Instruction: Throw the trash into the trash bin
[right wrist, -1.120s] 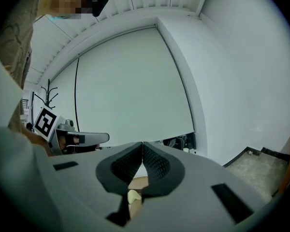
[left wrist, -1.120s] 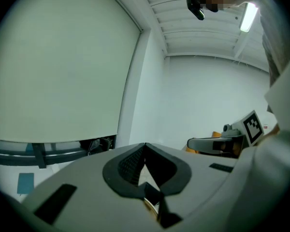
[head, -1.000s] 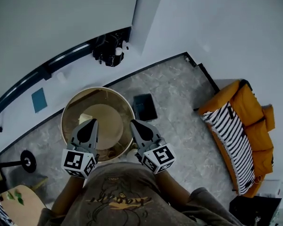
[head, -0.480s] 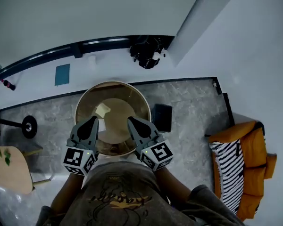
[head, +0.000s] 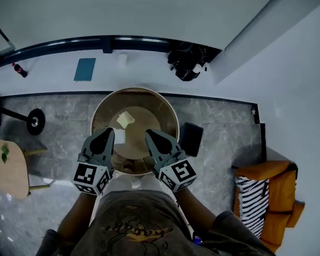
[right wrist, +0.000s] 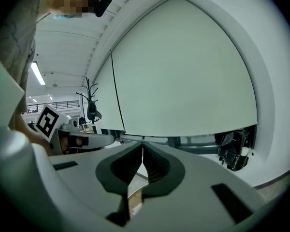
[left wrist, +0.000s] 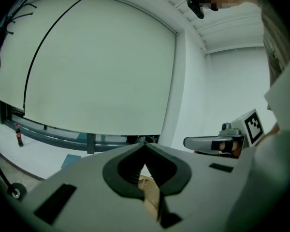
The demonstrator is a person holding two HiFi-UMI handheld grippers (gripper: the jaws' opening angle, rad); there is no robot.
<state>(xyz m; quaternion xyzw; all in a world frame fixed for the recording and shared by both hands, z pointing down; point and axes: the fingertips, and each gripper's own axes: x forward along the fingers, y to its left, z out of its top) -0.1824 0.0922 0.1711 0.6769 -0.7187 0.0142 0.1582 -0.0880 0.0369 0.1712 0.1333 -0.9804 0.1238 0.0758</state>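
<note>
Pale crumpled scrap (head: 125, 120) lies inside the round tan open-topped trash bin (head: 165, 108), toward 11 o'clock on its floor. Left gripper (head: 108, 134) and right gripper (head: 150, 135) hang over the rim at 6 o'clock. Both have jaws pressed together, with nothing held.

Judgement: the drop looks done. Lift both grippers clear without knocking the rim.

Unclear: small dark object (head: 129, 166) at the bin's 6 o'clock wall, unidentifiable between the grippers.

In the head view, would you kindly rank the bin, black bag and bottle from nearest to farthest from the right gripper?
From the right gripper:
1. Bin, just below.
2. Black bag, ahead by the wall.
3. Bottle, far left.
</note>
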